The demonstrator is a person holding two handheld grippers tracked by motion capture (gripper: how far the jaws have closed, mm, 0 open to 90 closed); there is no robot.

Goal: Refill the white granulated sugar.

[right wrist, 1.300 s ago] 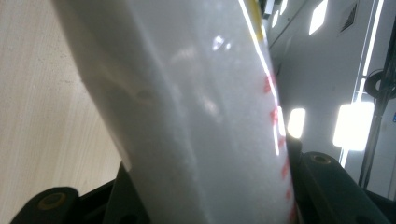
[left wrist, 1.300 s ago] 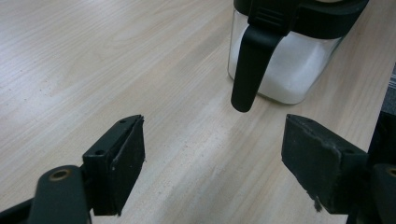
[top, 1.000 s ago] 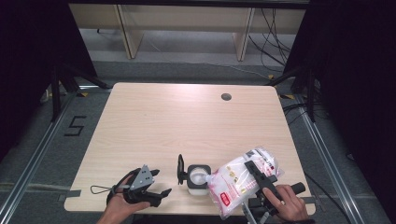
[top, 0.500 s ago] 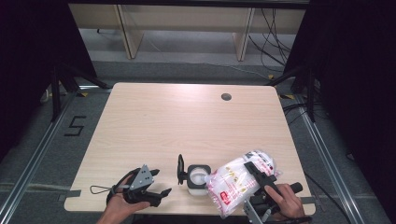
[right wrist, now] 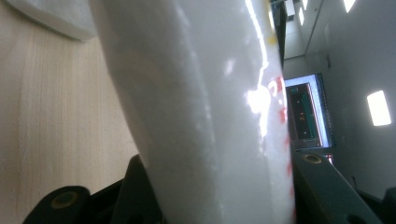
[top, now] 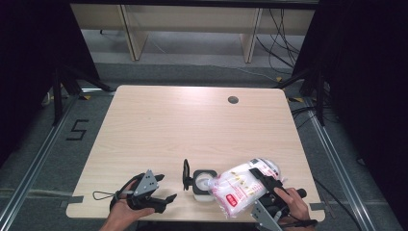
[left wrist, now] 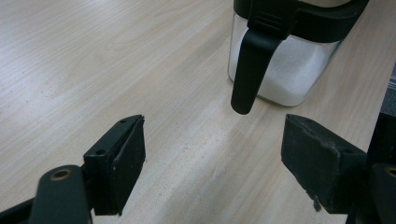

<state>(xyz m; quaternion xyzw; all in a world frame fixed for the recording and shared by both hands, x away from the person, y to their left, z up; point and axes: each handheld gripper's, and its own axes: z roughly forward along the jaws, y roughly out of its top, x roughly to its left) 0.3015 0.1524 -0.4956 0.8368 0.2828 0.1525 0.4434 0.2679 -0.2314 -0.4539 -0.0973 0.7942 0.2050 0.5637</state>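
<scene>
While right tongs (top: 267,185) pinch bag (top: 240,185), closing; open jar (top: 202,182) beside; left tongs (top: 166,188) spread.

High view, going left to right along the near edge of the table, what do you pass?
left gripper → black flip lid → clear container → white bag → right gripper, closed on the bag.

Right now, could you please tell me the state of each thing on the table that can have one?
Clear square container with black rim: lid open, upright, partly filled with white granules.
Black flip lid: swung up, standing at the container's left.
White plastic bag with red print: tilted toward the container, gripped.
Right gripper: closed on the bag, jaws just tightening.
Left gripper: open, holding nothing.
</scene>
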